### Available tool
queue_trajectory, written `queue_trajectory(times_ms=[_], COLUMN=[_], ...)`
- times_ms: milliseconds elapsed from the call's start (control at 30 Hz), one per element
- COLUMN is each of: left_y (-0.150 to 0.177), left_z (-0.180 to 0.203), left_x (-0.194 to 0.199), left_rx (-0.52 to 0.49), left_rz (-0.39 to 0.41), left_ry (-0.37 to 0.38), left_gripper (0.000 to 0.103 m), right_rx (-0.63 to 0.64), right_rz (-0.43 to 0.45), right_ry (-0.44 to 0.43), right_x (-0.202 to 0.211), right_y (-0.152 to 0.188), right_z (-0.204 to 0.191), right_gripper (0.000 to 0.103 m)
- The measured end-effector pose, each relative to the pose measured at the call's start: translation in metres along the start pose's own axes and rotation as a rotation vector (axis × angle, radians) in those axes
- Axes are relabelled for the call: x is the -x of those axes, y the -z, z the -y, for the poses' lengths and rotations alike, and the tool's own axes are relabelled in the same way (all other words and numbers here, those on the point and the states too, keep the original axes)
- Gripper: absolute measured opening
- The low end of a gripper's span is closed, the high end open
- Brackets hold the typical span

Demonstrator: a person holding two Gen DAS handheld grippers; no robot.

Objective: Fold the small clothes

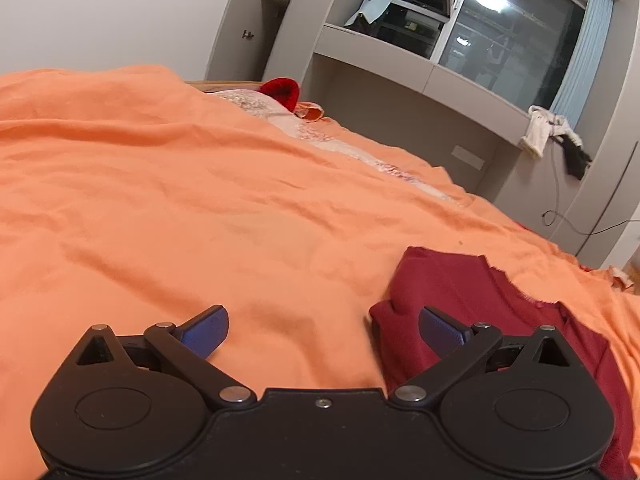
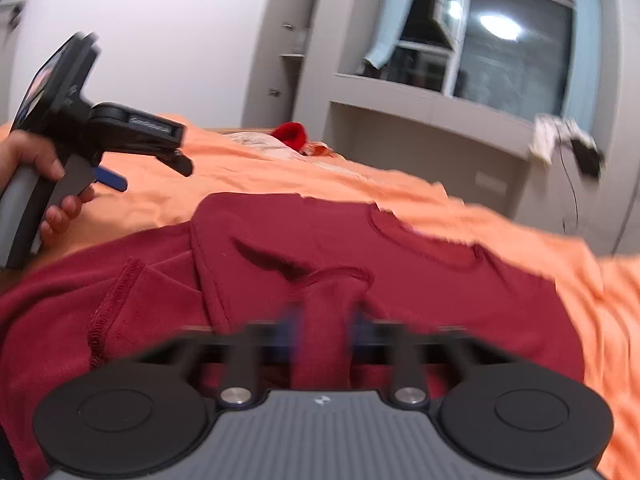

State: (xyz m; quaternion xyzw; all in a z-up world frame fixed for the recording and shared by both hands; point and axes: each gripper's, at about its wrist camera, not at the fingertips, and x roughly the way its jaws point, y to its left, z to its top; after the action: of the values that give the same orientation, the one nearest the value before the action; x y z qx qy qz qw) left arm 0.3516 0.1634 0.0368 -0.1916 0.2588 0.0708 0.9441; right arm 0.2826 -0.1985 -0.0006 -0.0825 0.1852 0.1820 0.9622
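A dark red small garment lies spread on the orange bedsheet, its neckline toward the far side. My right gripper is blurred; it is shut on a raised fold of this garment, which bunches up between the blue pads. In the left wrist view the same garment lies at the lower right. My left gripper stands open over bare sheet, its right finger at the garment's near corner and nothing between the jaws. The right wrist view shows the left gripper at the far left, held in a hand above the sheet.
The orange sheet covers a wide bed. At its far end lie a bright red item and a pale patterned pillow. Beyond the bed's right edge stand a grey window ledge with clothes and a hanging cable.
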Motion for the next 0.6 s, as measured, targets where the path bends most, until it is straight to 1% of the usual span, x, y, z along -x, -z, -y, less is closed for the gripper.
queue_trajectory(times_ms=[100, 167, 200, 267, 333, 433, 467, 533, 567, 600], left_y=[-0.004, -0.006, -0.007, -0.007, -0.005, -0.002, -0.001, 0.000, 0.000, -0.001], left_z=[-0.004, -0.005, -0.004, -0.001, 0.006, 0.017, 0.021, 0.028, 0.030, 0.032], left_x=[0.000, -0.003, -0.006, -0.011, -0.019, -0.035, -0.040, -0.052, -0.058, -0.065], left_rx=[0.005, -0.021, -0.032, -0.062, -0.113, -0.164, -0.176, -0.197, -0.203, -0.202], left_rz=[0.006, 0.009, 0.005, 0.006, 0.010, -0.019, -0.030, -0.051, -0.059, -0.077], left_ry=[0.035, 0.059, 0.072, 0.124, 0.151, 0.172, 0.174, 0.161, 0.156, 0.160], left_gripper=[0.101, 0.101, 0.102, 0.102, 0.102, 0.102, 0.102, 0.102, 0.100, 0.090], right_rx=[-0.087, -0.159, -0.190, -0.218, -0.253, -0.304, -0.312, -0.327, -0.329, -0.321], right_rz=[0.066, 0.061, 0.047, 0.010, -0.016, 0.009, 0.023, 0.034, 0.040, 0.045], right_ry=[0.053, 0.067, 0.068, 0.069, 0.055, 0.080, 0.082, 0.069, 0.059, 0.052], right_x=[0.035, 0.056, 0.065, 0.080, 0.088, 0.098, 0.099, 0.098, 0.096, 0.091], right_y=[0.012, 0.023, 0.031, 0.048, 0.058, 0.060, 0.058, 0.054, 0.051, 0.047], right_z=[0.020, 0.032, 0.036, 0.040, 0.047, 0.065, 0.072, 0.086, 0.093, 0.099], right_gripper=[0.014, 0.016, 0.020, 0.028, 0.049, 0.066, 0.069, 0.078, 0.079, 0.082])
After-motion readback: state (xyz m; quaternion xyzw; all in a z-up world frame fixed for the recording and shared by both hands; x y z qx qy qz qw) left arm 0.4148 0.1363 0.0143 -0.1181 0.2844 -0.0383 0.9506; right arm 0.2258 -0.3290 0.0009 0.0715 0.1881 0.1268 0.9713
